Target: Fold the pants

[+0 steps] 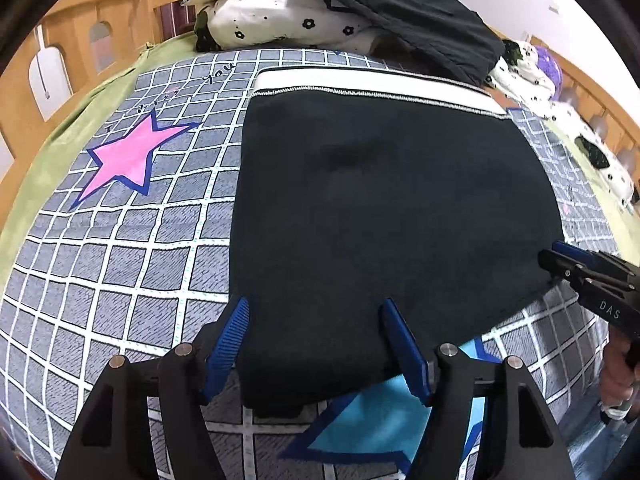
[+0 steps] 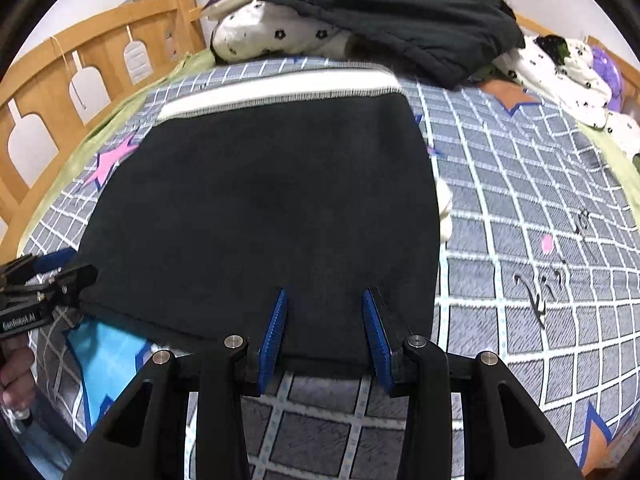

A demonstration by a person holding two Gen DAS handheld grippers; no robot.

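Black pants [image 1: 384,208] folded flat on grid-print bed [image 1: 120,288], waistband at 12 o'clock. Left tongs [image 1: 316,344] spread wide at near hem; right tongs [image 2: 324,332] pinching hem. Bedding pile [image 1: 320,12] and wooden rail [image 2: 60,80] behind.

Even bright indoor light, soft shadows; strong fisheye bending (dark corners), slight blur.

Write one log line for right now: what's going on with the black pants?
black pants: folded flat on bed, white waistband far side | left gripper: open astride near edge | right gripper: near edge between its fingers, grip unclear
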